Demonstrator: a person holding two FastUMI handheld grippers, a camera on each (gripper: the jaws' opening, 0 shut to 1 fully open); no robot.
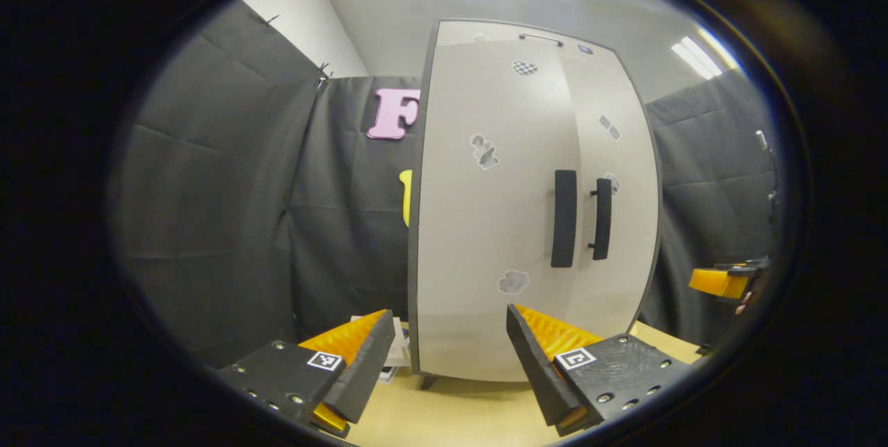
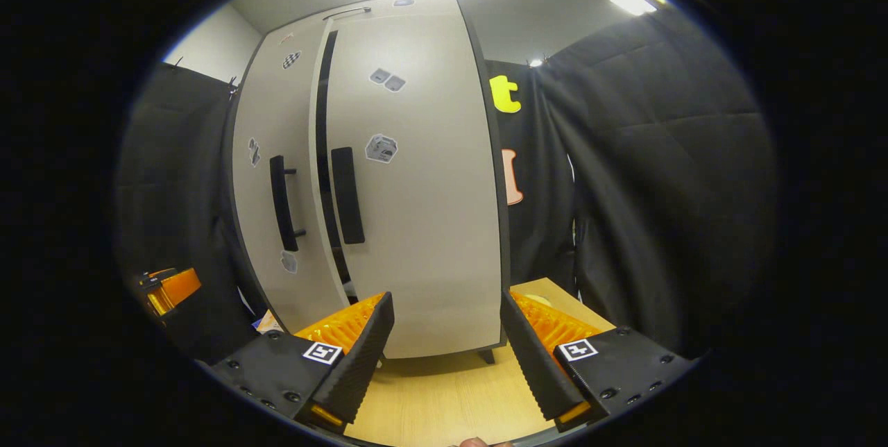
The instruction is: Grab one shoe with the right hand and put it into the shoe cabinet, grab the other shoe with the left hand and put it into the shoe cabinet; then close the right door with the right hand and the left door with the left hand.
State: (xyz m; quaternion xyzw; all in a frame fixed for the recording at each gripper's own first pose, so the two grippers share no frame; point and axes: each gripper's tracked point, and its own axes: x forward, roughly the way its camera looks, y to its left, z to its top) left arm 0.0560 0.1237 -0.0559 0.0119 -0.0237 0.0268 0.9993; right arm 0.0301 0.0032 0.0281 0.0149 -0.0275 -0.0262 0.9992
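The grey shoe cabinet (image 1: 485,225) stands upright on the wooden table, close in front of me. Its left door (image 1: 492,239) and right door (image 1: 617,225) each carry a black vertical handle (image 1: 564,218) near the middle seam. In the right gripper view a narrow dark gap (image 2: 322,155) runs between the left door (image 2: 267,176) and the right door (image 2: 423,211). My left gripper (image 1: 448,312) is open just short of the left door, holding nothing. My right gripper (image 2: 446,296) is open in front of the right door's lower part, also holding nothing.
The light wooden tabletop (image 1: 451,419) lies under both grippers. Some papers (image 1: 399,353) rest beside the cabinet's left foot. Black cloth walls enclose the booth on both sides. The other gripper (image 1: 721,282) is at the far right edge of the left gripper view.
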